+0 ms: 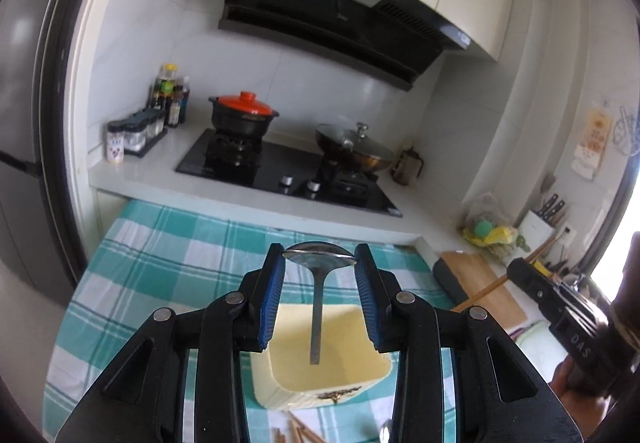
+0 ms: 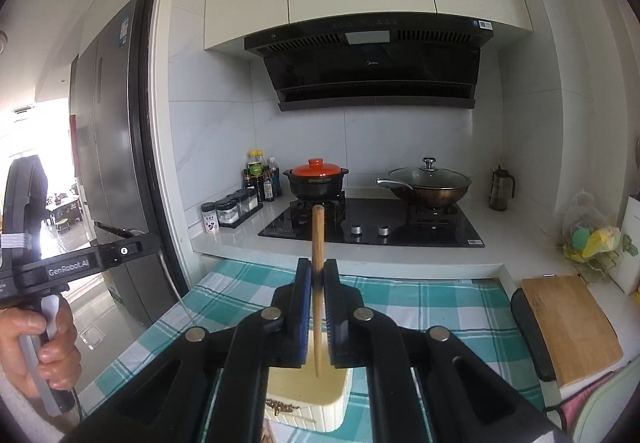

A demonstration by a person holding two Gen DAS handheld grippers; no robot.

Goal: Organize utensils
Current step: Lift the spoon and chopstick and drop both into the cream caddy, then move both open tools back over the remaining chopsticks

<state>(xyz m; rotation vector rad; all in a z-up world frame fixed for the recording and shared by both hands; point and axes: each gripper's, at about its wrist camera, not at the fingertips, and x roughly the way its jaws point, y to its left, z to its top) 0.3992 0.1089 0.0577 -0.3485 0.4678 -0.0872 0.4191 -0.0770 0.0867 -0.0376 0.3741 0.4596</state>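
Note:
My left gripper (image 1: 319, 258) is shut on the bowl of a metal spoon (image 1: 318, 307). The spoon's handle hangs down over a cream-yellow utensil box (image 1: 340, 375) on the checked cloth. My right gripper (image 2: 318, 275) is shut on a wooden chopstick (image 2: 318, 231) held upright, its lower tip over the same box (image 2: 320, 399). The right gripper also shows in the left wrist view (image 1: 560, 303) at the right with the chopstick (image 1: 504, 279). More chopsticks (image 1: 296, 431) and a second spoon (image 1: 385, 433) lie on the cloth by the box.
A teal checked cloth (image 1: 160, 255) covers the table below the counter. A gas hob (image 2: 372, 227) carries a red-lidded pot (image 2: 316, 179) and a lidded wok (image 2: 428, 183). Spice jars (image 2: 232, 209) stand at left, a wooden cutting board (image 2: 568, 323) at right.

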